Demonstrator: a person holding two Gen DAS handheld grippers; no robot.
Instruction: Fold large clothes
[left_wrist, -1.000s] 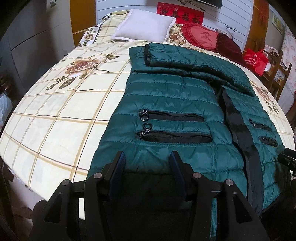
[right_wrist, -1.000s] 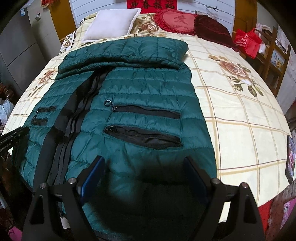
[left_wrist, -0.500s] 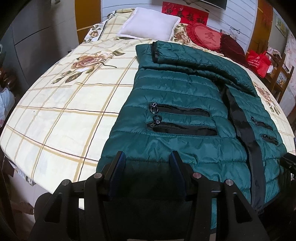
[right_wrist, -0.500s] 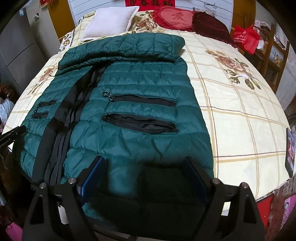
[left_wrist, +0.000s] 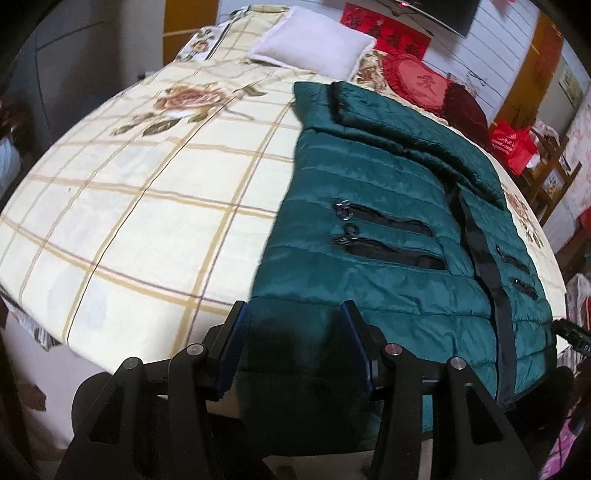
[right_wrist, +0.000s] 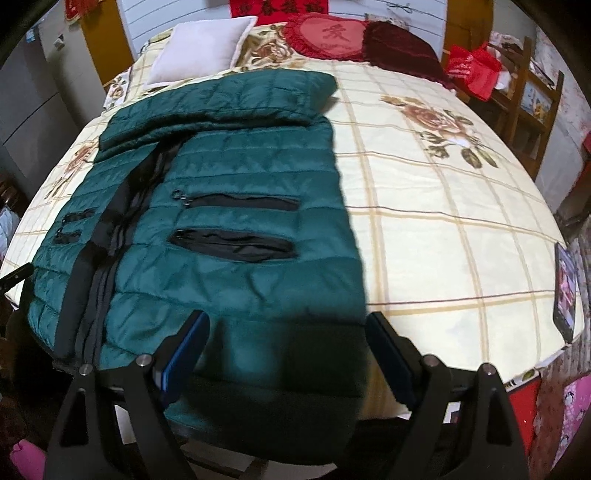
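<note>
A dark green quilted jacket (left_wrist: 388, 288) lies flat, front up, on the bed (left_wrist: 147, 221), its hem towards me and a sleeve folded across the top. Black zip pockets (left_wrist: 388, 254) and a black front zip (right_wrist: 110, 240) show. My left gripper (left_wrist: 295, 332) hovers open over the hem's left corner, with green fabric seen between its fingers. Over the jacket (right_wrist: 229, 280) at the hem's right corner, my right gripper (right_wrist: 288, 343) stands open wide, its right finger just past the jacket's edge. Neither pair of pads presses the cloth.
At the head of the bed lie a white pillow (left_wrist: 314, 51), a red heart cushion (right_wrist: 328, 37) and a dark red cushion (right_wrist: 399, 48). A red bag (right_wrist: 472, 70) and wooden shelves (right_wrist: 535, 96) stand to the right. A dark tablet (right_wrist: 565, 291) rests on the bed's right edge.
The left gripper has slid left along the hem to the jacket's left corner. The right gripper has slid right to its right corner. Both jaws stay the same width.
</note>
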